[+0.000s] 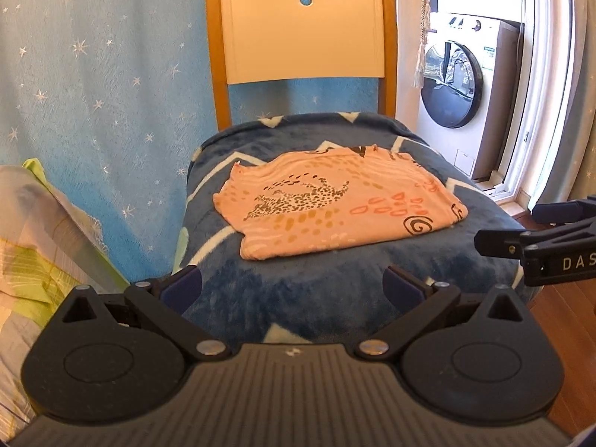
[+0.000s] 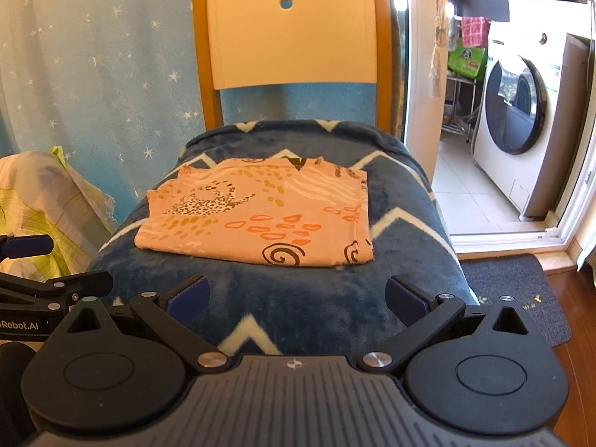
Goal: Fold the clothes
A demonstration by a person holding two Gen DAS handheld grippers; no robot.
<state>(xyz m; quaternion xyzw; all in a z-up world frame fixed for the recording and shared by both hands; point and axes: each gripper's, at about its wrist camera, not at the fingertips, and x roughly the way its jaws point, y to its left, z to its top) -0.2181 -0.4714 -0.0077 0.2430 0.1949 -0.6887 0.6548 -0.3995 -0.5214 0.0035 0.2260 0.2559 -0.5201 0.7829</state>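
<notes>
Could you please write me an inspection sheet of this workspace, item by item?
Surface: chair seat covered by a blue zigzag blanket.
Job's things: peach patterned garment lies folded flat on the blanket, roughly centred.
Clutter: pale green-and-white bedding bunched to the left of the chair.
Grippers: left gripper open and empty, short of the garment; right gripper open and empty, likewise short of it.
Cables: nothing seen.
Surroundings: wooden chair back, blue star-print curtain, washing machine through the doorway, dark floor mat.
</notes>
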